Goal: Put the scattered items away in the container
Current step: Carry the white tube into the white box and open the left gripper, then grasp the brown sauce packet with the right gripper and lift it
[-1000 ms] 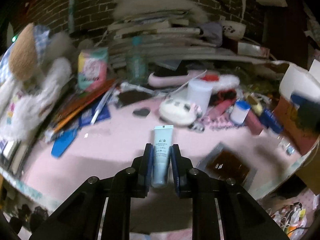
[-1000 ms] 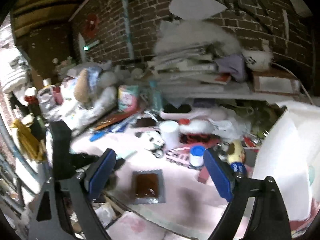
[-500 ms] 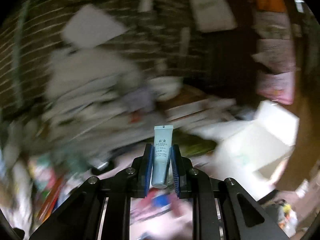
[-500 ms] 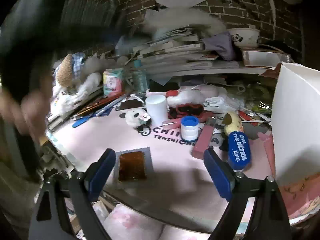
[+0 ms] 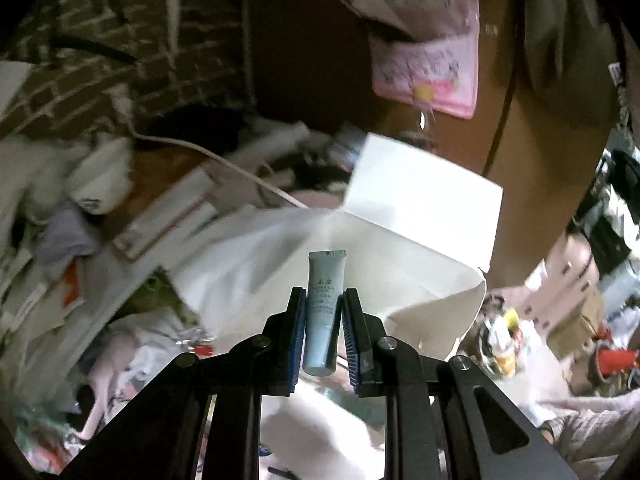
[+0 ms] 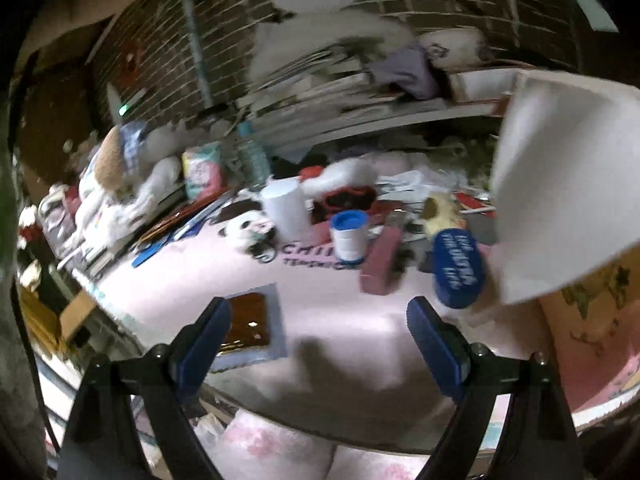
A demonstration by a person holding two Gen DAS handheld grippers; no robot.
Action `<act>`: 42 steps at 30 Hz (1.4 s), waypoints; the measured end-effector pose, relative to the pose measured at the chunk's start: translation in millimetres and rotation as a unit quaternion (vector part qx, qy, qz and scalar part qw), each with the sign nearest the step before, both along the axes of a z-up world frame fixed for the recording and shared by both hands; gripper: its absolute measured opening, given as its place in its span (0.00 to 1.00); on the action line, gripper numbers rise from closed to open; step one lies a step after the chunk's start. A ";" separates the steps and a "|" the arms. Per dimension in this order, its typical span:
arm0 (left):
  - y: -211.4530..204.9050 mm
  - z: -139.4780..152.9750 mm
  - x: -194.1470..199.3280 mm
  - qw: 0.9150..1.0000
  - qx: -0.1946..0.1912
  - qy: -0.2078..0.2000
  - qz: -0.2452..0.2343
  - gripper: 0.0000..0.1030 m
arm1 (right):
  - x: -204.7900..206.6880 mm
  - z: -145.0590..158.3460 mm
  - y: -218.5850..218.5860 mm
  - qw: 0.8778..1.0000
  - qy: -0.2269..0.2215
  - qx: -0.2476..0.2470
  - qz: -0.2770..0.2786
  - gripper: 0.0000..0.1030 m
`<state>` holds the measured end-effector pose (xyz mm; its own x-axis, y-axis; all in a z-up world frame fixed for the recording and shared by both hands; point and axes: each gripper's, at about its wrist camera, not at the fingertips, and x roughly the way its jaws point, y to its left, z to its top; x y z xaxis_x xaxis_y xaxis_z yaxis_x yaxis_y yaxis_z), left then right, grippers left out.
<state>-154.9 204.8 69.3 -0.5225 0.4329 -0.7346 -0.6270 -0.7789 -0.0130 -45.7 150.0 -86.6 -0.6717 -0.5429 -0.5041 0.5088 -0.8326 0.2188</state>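
- Left gripper (image 5: 324, 334) clamped on pale blue tube (image 5: 323, 312), flat crimped end pointing away from camera, cap end down between blue pads (image 5: 298, 334).
- Tube held in air in front of white container (image 5: 420, 216), open flaps behind and below it.
- Right gripper (image 6: 320, 340) with jaws wide apart, nothing between them, above pink table (image 6: 340, 320).
- On table: brown sachet (image 6: 250, 322), blue-lidded jar (image 6: 350, 236), pink bar (image 6: 380, 266), blue case (image 6: 458, 268) just beside container (image 6: 560, 184).
- Background blurred; clutter probably books and cloth.
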 end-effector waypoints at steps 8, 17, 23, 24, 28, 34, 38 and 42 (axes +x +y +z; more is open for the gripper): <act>24.9 -34.0 -11.9 0.996 -0.067 -0.060 -0.019 0.13 | -3.7 -6.2 19.6 0.999 -0.006 -0.023 -0.034 0.86; 19.3 -44.0 -12.2 0.995 -0.076 -0.067 -0.017 0.59 | -2.5 -8.0 23.6 0.999 -0.005 -0.026 -0.038 0.86; -8.2 -16.5 7.1 0.999 -0.028 -0.016 0.003 0.83 | -1.6 -8.0 24.5 0.999 -0.001 -0.026 -0.036 0.86; -15.1 -12.9 12.4 1.000 -0.027 -0.003 0.011 0.84 | -1.2 -8.3 23.8 0.999 0.000 -0.025 -0.032 0.86; -54.4 -3.3 36.0 0.995 -0.025 0.055 0.078 0.90 | 3.3 -9.1 19.2 1.000 0.010 -0.016 -0.013 0.86; -127.5 -14.1 70.8 0.973 -0.007 0.107 0.203 0.93 | 16.5 -6.4 2.2 0.999 0.049 0.006 0.024 0.86; -171.2 -31.8 92.3 0.954 0.014 0.119 0.276 0.93 | 20.4 -8.1 -12.0 0.997 0.054 0.013 0.056 0.86; -210.0 -54.5 111.4 0.933 0.021 0.113 0.341 0.93 | 26.7 -10.3 -32.6 0.993 0.073 0.029 0.092 0.85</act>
<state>-43.5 -5.1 14.8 -0.8264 -0.0301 -0.5623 0.0232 -0.9995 0.0194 -19.0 117.4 -96.9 -0.6319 -0.6364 -0.4424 0.6769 -0.7311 0.0848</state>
